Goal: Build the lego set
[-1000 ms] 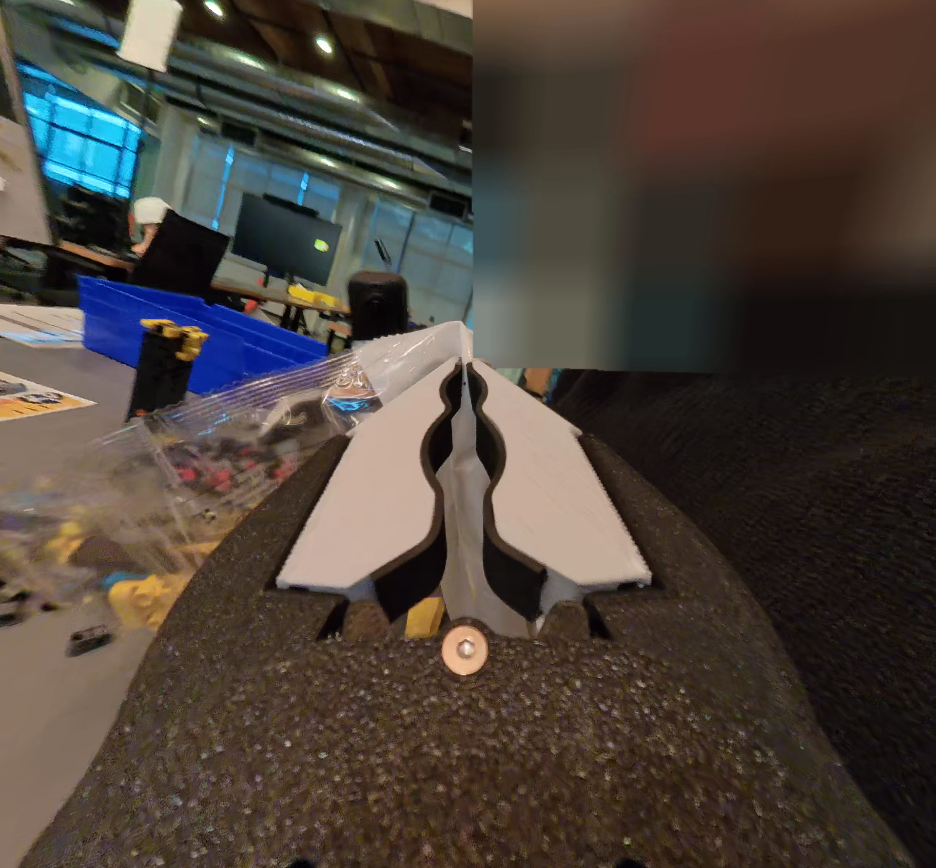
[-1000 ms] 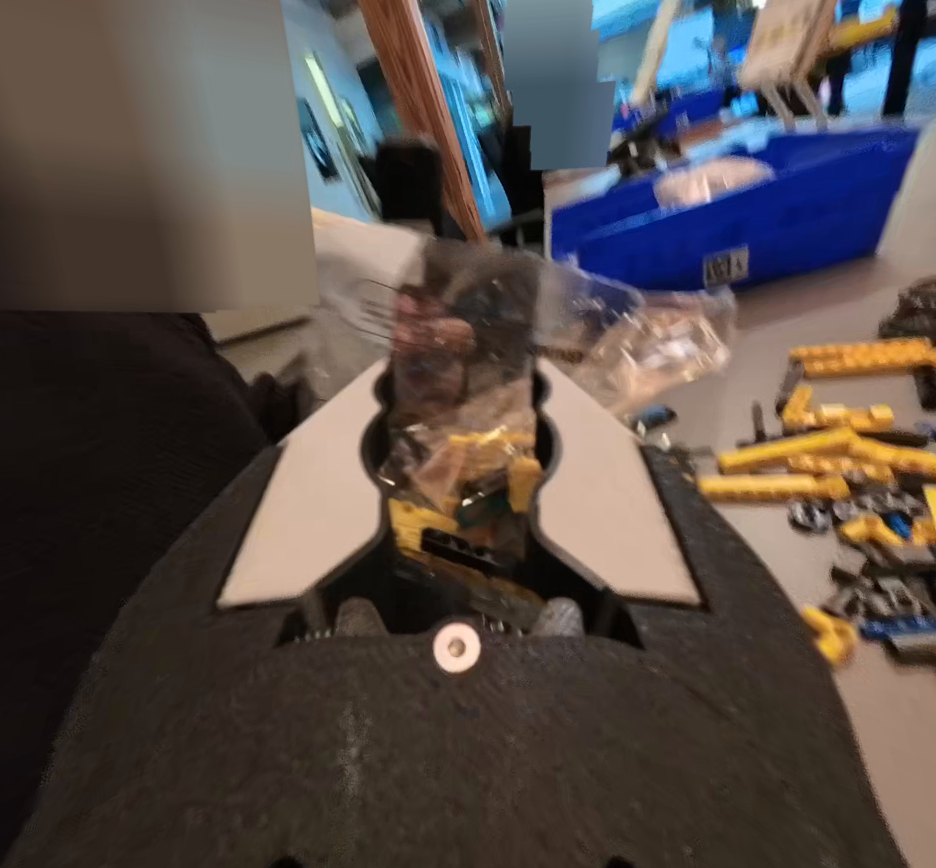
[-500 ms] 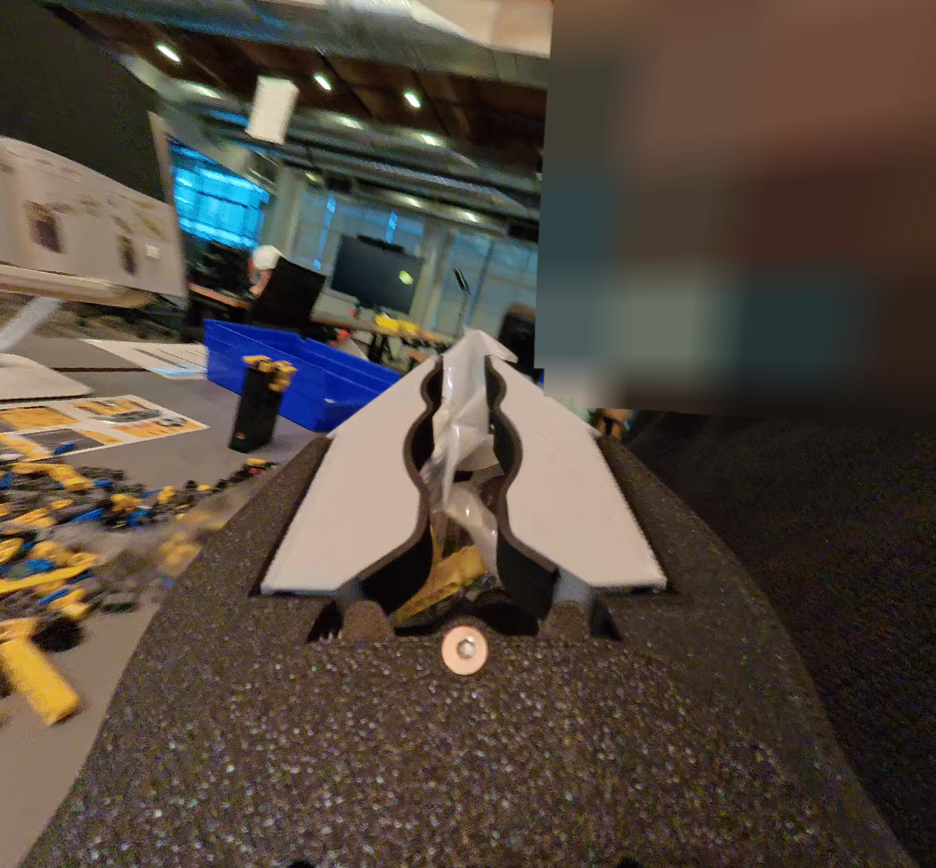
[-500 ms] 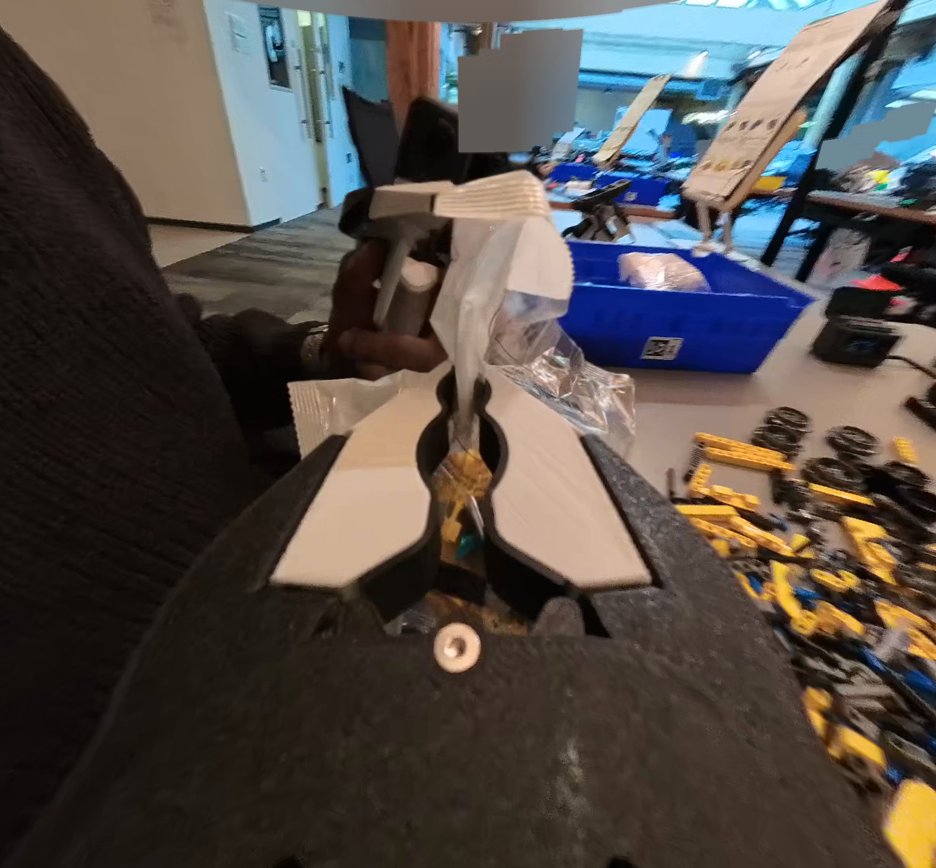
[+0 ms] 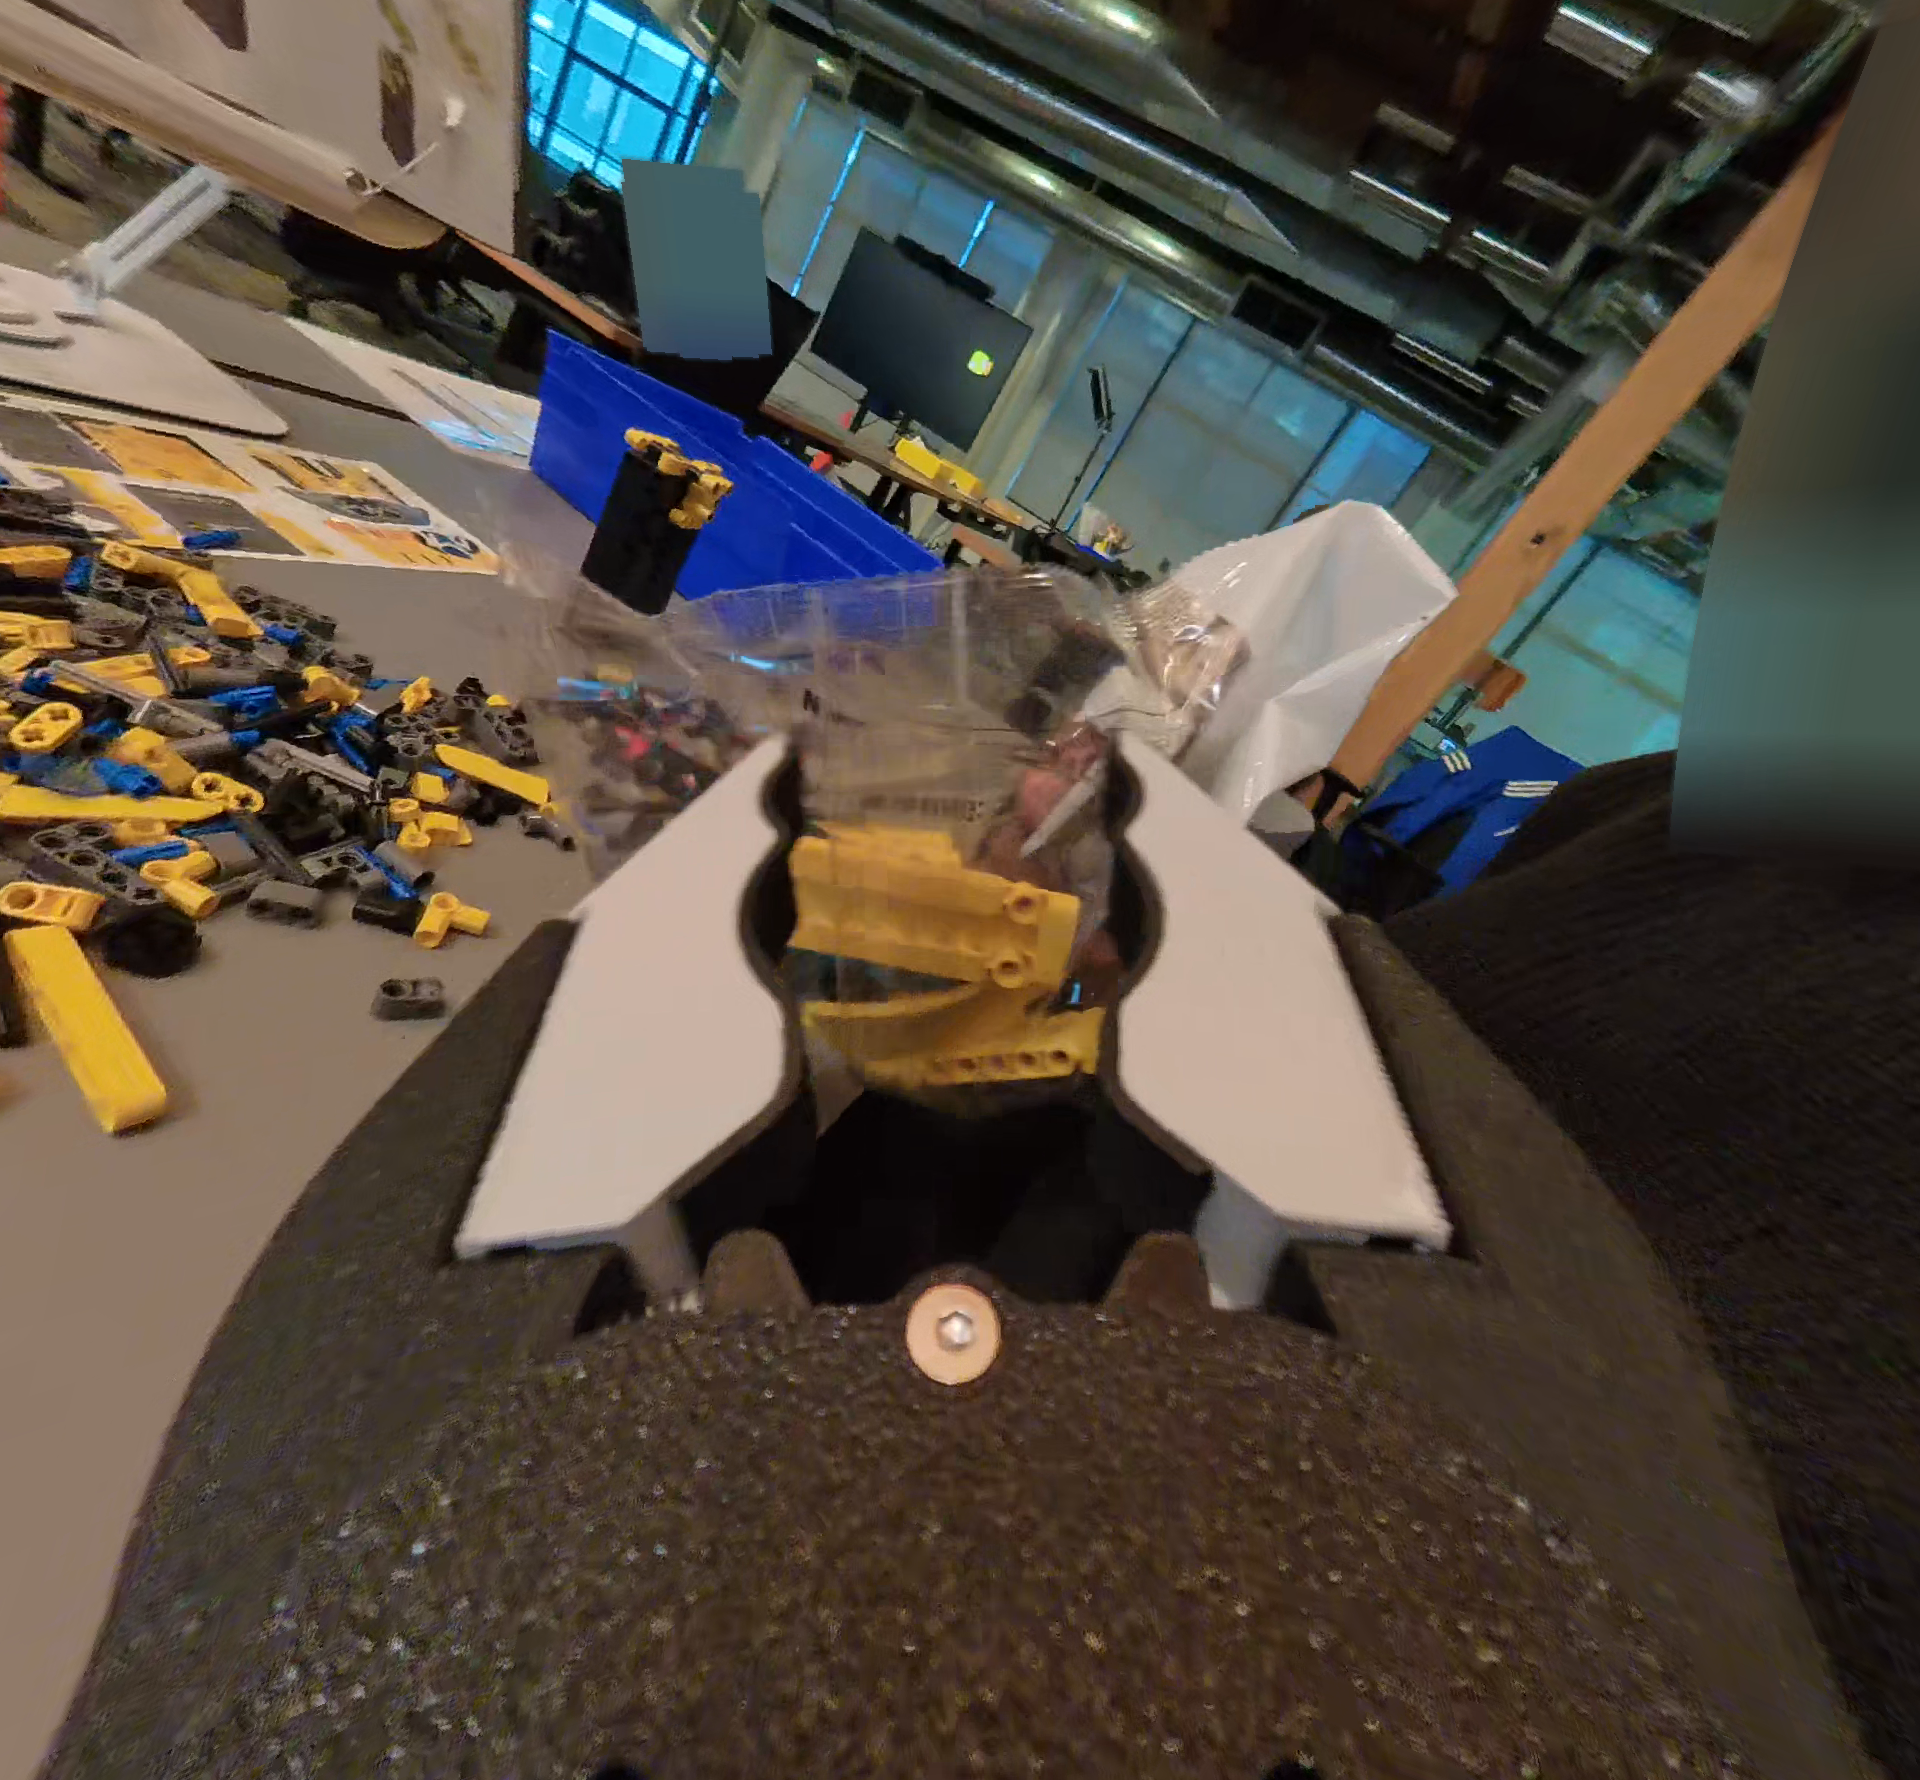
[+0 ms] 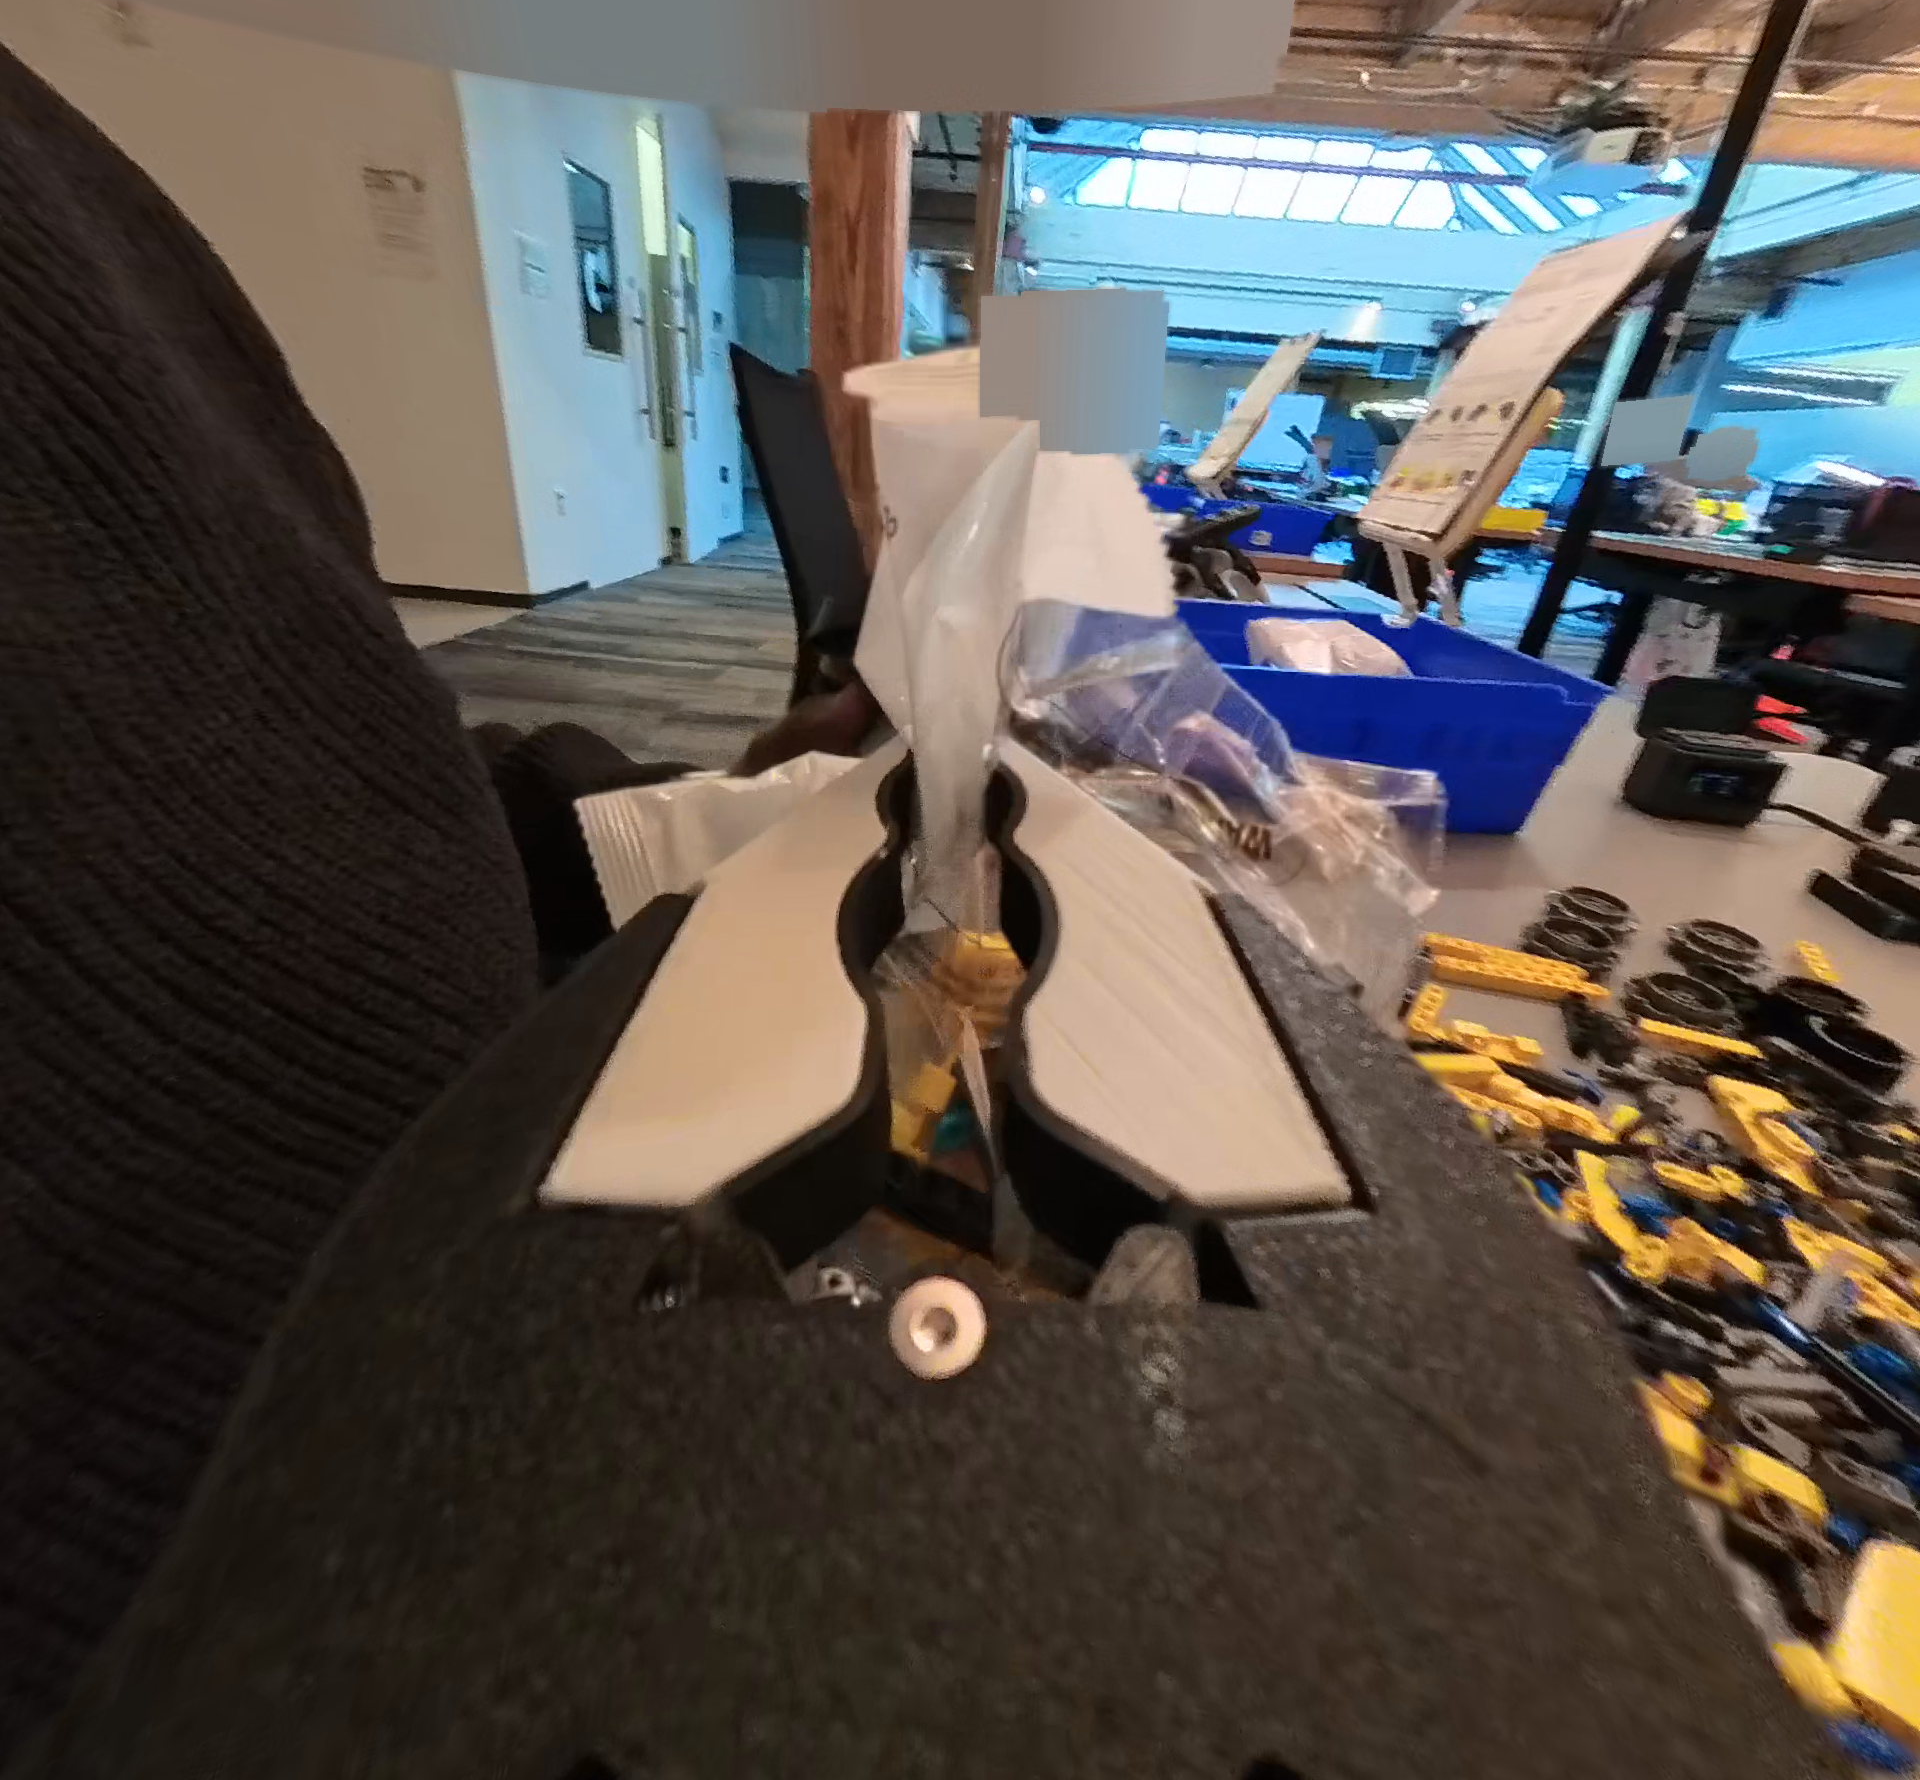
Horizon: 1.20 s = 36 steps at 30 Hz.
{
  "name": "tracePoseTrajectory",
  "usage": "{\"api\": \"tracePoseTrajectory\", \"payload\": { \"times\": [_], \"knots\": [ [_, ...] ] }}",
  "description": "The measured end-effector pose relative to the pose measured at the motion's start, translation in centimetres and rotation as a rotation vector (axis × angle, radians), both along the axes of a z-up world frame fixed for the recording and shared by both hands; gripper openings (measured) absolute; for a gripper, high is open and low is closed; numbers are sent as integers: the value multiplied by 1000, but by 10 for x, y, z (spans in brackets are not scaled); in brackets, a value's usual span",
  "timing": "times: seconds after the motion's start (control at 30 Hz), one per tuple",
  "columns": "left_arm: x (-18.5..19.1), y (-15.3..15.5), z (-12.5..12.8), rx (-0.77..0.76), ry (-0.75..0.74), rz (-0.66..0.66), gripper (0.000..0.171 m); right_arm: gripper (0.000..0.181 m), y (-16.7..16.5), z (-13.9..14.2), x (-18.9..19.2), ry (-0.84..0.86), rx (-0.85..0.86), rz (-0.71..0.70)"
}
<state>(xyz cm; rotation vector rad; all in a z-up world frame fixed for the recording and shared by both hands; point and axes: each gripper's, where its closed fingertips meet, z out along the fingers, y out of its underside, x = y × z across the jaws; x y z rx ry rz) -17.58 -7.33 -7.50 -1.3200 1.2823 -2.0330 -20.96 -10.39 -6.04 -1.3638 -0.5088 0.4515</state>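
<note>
Your left tool [image 5: 951, 774] is spread wide, its two white fingers [image 5: 665, 992] standing apart on either side of a clear plastic bag [image 5: 883, 691] of building pieces; a cluster of yellow beams [image 5: 935, 941] inside the bag sits in the gap between them, and from this view you cannot tell whether either finger actually touches the film. Your right tool [image 6: 951, 800] is pressed together and pinches a fold of the same bag's film [image 6: 951, 691] near its tips, with the white torn edge of the bag [image 6: 1081, 525] standing up above the fingers and a few yellow pieces showing lower down between them. The bag lies straight ahead of both tools, held up off the grey tabletop [image 5: 260, 1086] rather than resting flat on it, so the right tool alone has a sure grip and is the one carrying it. To the left tool's left, loose yellow, black and blue pieces [image 5: 208, 774] are scattered over the tabletop, with printed sheets [image 5: 260, 483] beyond them and a small black-and-yellow built column [image 5: 649, 535] standing before a blue bin [image 5: 790, 525]. In the right wrist view black wheels [image 6: 1704, 992] lie among the loose pieces, well apart from the bag.
</note>
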Motion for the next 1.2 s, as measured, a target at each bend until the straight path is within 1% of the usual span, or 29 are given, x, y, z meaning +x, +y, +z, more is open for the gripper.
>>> {"api": "tracePoseTrajectory", "payload": {
  "times": [0.07, 0.13, 0.2, 0.27, 0.3, 0.37, 0.43, 0.47, 0.53, 0.57, 0.6, 0.67, 0.7, 0.73, 0.77, 0.8, 0.83, 0.87, 0.93, 0.97, 1.03, 1.1, 1.17, 1.2],
  "knots": [
    [-1, 6, 0, 19, -13, 21, 8, 10, -1, -1, 5, -33, 3, -36],
    [-4, 3, -1, 44, -20, 1, 4, 14, -4, -1, 6, -37, -4, -36],
    [-5, -1, -3, 106, -35, 7, 0, 17, -7, -3, -1, -35, -27, 12],
    [-7, -4, -2, 150, -57, 2, 0, 27, -11, -4, -7, -27, -51, 75],
    [-10, -7, 0, 151, -74, -18, 0, 34, -13, -2, -8, -8, -56, 101],
    [-15, -8, 7, 145, -120, -51, 0, 51, -19, 14, 4, 78, -36, 124],
    [-19, -7, 13, 154, -171, -74, 0, 51, -20, 35, 26, 181, -11, 101],
    [-20, -6, 16, 161, -190, -88, 0, 51, -19, 41, 34, 199, -19, 98],
    [-22, -4, 19, 185, -218, -115, 0, 53, -19, 45, 38, 170, -47, 137],
    [-22, -2, 21, 189, -232, -122, 0, 59, -19, 47, 40, 166, -53, 164],
    [-21, 3, 23, 182, -246, -122, 0, 63, -21, 53, 44, 186, -42, 195],
    [-22, 11, 29, 158, -274, -134, 0, 64, -29, 72, 59, 269, 30, 242],
    [-23, 13, 29, 162, -281, -140, 0, 62, -29, 79, 71, 306, 62, 226],
    [-22, 14, 28, 188, -280, -146, 0, 61, -23, 79, 85, 315, 63, 166],
    [-20, 14, 23, 235, -268, -147, 0, 60, -11, 70, 97, 285, 26, 69],
    [-17, 13, 17, 295, -253, -143, 0, 54, 2, 55, 103, 221, -29, -16],
    [-13, 12, 12, 344, -241, -143, 0, 53, 13, 40, 98, 142, -83, -46],
    [-11, 10, 9, 368, -236, -155, 0, 54, 22, 24, 84, 69, -141, -32],
    [-9, 5, 12, 362, -253, -204, 0, 56, 33, -5, 49, -42, -257, 71],
    [-9, 1, 13, 357, -258, -242, 0, 58, 37, -15, 35, -64, -303, 127],
    [-6, -4, 9, 370, -250, -296, 0, 58, 42, -21, 18, -14, -349, 223],
    [-2, -3, 10, 350, -257, -304, 0, 49, 47, -22, 14, 49, -375, 285],
    [2, 1, 14, 320, -256, -287, 0, 46, 47, -18, 15, 120, -406, 341],
    [4, 4, 12, 332, -251, -268, 0, 29, 47, -18, 16, 126, -413, 344]
  ]
}}
